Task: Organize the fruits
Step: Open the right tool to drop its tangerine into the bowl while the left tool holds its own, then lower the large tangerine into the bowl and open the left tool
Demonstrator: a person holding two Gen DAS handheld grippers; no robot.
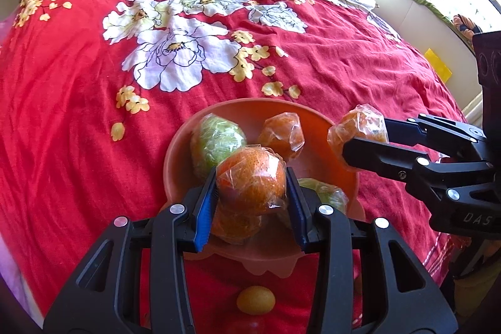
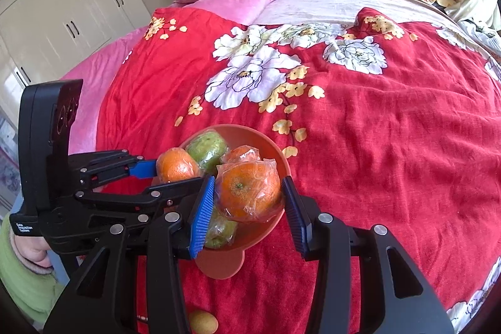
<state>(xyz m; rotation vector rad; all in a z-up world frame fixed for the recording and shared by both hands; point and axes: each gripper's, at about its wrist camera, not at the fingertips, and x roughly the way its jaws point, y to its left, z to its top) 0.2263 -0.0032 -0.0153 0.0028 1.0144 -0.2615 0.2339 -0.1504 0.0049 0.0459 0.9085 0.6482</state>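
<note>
Left tool [image 1: 251, 191] pinched a wrapped orange [image 1: 252, 180] over the bowl [image 1: 175, 146] near the bed's [image 1: 62, 102] lower-centre edge; right tool [image 2: 249, 196] pinched another wrapped orange [image 2: 249, 191] at the bowl's rim. Bed lay bare across upper frame w/ ample room. Left tool's body read "Data Acquisition System".

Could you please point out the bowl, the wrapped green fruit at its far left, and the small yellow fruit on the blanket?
bowl [image 1: 250, 107], left wrist view, far rim.
green fruit [image 1: 219, 136], left wrist view, top.
yellow fruit [image 1: 255, 299], left wrist view, middle.
</note>
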